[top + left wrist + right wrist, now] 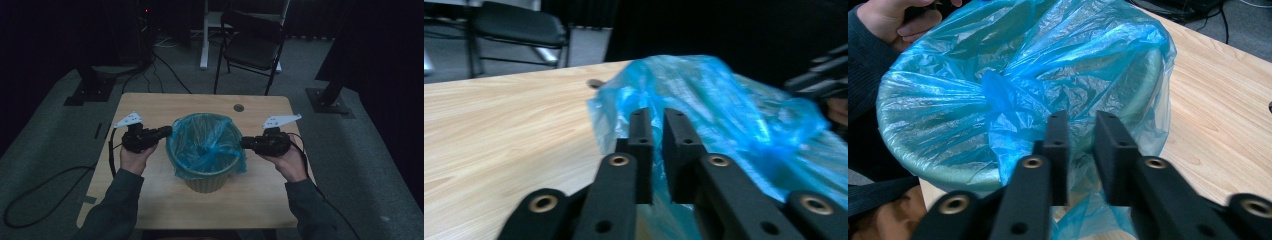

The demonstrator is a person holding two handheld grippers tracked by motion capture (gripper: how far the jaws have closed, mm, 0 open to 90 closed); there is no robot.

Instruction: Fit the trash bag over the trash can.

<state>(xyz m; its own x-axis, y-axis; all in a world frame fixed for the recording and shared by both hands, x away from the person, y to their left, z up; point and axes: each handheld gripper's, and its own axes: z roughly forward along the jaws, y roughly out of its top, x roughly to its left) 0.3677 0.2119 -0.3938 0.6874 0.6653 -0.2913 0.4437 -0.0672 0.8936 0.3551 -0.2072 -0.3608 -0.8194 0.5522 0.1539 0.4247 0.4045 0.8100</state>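
Grippers flank the bin (205, 182) at centre frame, left gripper (167, 131) and right gripper (243, 143) each narrowly parted beside the blue liner (205, 142), apparently to seat it over the rim.

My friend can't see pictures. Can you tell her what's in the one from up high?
A pale round bin lined with a crinkly blue plastic bag stands on a light wooden table. A person's hands bring a black left gripper and black right gripper up to its rim from either side.
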